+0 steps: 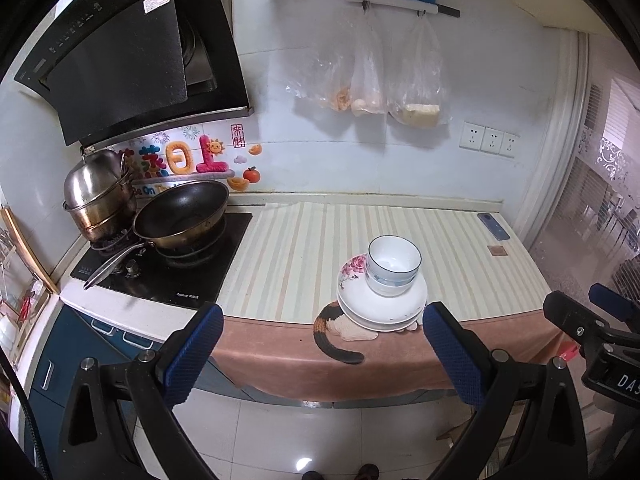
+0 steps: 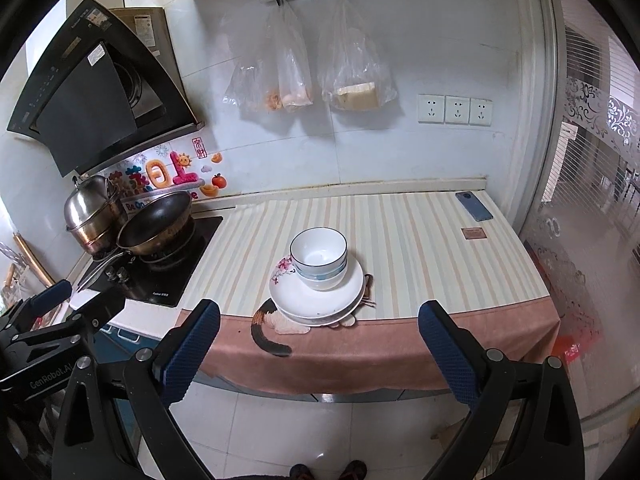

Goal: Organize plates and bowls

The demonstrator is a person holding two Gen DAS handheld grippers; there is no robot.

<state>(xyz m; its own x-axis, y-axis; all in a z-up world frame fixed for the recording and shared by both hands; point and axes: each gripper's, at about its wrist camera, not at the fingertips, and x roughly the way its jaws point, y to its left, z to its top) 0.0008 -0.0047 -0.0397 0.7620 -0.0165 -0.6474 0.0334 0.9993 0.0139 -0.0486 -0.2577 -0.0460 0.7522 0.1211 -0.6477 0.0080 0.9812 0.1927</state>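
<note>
A stack of white bowls point(image 1: 394, 266) point(image 2: 319, 258) is seen nested on a pile of white plates point(image 1: 382, 308) point(image 2: 317, 300), with a flowered dish point(image 1: 352, 266) point(image 2: 282, 268) tucked at the stack's left. The pile is set near the front edge of the counter point(image 1: 304, 248) point(image 2: 420, 248), on a striped cloth with a pink border — partly over a cat picture point(image 1: 334, 334) point(image 2: 268, 332). The left gripper point(image 1: 323, 356) and the right gripper point(image 2: 319, 354) are held back over the floor, jaws wide apart, nothing between them. A black pan point(image 1: 182, 216) point(image 2: 156, 222) and a steel pot point(image 1: 98, 196) point(image 2: 90, 212) are seen on the stove at the left — a phone point(image 1: 493, 226) point(image 2: 473, 206) lies at the far right.
</note>
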